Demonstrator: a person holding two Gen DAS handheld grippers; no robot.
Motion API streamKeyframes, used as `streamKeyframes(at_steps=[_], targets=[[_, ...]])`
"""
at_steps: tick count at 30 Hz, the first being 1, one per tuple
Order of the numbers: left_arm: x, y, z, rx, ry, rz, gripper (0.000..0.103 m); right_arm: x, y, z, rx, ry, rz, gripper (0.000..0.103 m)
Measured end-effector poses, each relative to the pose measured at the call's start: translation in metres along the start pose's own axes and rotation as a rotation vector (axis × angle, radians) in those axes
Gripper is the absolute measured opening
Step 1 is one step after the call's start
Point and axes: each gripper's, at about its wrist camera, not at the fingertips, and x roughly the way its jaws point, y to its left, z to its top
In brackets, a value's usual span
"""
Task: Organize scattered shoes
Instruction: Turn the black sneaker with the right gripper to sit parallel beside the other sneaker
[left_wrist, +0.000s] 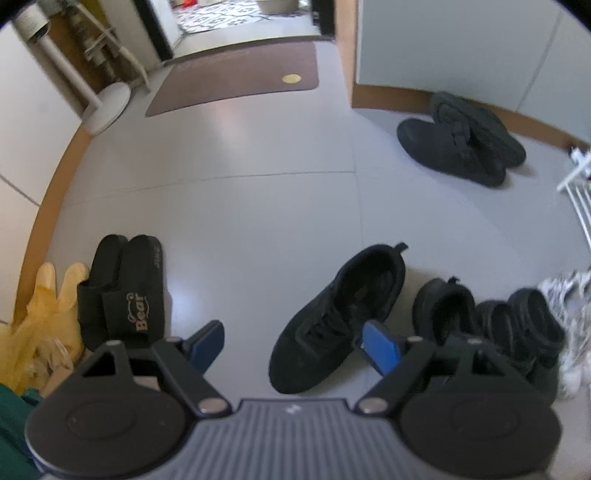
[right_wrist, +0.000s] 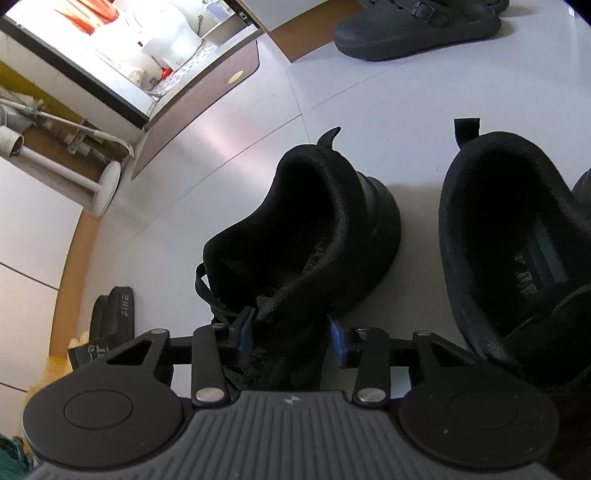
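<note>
Left hand-held gripper (left_wrist: 293, 341) spread; right hand-held gripper (right_wrist: 291, 334) clamped.

Black lace-up sneaker (right_wrist: 295, 236) lies angled on the floor (its mate (right_wrist: 517, 236) just beside).

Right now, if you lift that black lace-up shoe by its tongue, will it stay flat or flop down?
The black sneaker would probably droop heel-down, since the right gripper pinches only the soft tongue and laces at the front. Its thick sole looks stiff, so the shoe should keep its shape. It may swing a little.
</note>
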Motion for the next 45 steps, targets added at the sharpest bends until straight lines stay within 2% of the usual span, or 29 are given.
streamKeyframes(at_steps=[7, 13, 17, 20, 21, 22, 25, 27, 31, 37, 43, 45], targets=[[0.0, -0.008, -0.001, 0.022, -0.006, 0.024, 0.084, -0.012, -0.003, -0.009, -0.05, -0.002, -0.024, 0.034], [0.002, -0.009, 0.001, 0.004, 0.01, -0.011, 0.084, -0.019, -0.009, -0.012, -0.059, -0.018, -0.031, 0.028], [0.007, -0.006, 0.0, 0.002, 0.023, 0.012, 0.084, -0.025, -0.008, -0.016, -0.084, -0.042, -0.04, 0.028], [0.009, -0.006, -0.001, 0.003, 0.03, 0.024, 0.084, -0.032, -0.007, -0.019, -0.077, -0.066, -0.04, 0.032], [0.01, -0.006, -0.001, 0.001, 0.031, 0.025, 0.084, -0.036, -0.006, -0.021, -0.087, -0.082, -0.041, 0.038], [0.01, -0.005, -0.001, 0.0, 0.031, 0.025, 0.084, -0.041, -0.004, -0.024, -0.109, -0.103, -0.041, 0.05], [0.009, -0.009, -0.001, 0.012, 0.029, 0.022, 0.084, -0.053, 0.0, -0.033, -0.162, -0.148, -0.038, 0.071], [0.009, -0.01, 0.0, 0.014, 0.03, 0.018, 0.084, -0.058, 0.001, -0.042, -0.2, -0.162, -0.04, 0.075], [0.009, -0.01, -0.001, 0.004, 0.041, -0.005, 0.084, -0.051, 0.002, -0.053, -0.229, -0.132, -0.064, 0.079], [0.009, -0.008, -0.004, 0.02, 0.044, 0.0, 0.084, -0.041, 0.009, -0.061, -0.264, -0.123, -0.113, 0.085], [0.007, -0.004, -0.005, 0.016, 0.041, -0.007, 0.084, -0.023, 0.018, -0.056, -0.263, -0.097, -0.151, 0.084], [0.008, -0.002, -0.006, 0.003, 0.049, -0.03, 0.084, -0.017, 0.021, -0.054, -0.257, -0.093, -0.167, 0.084]])
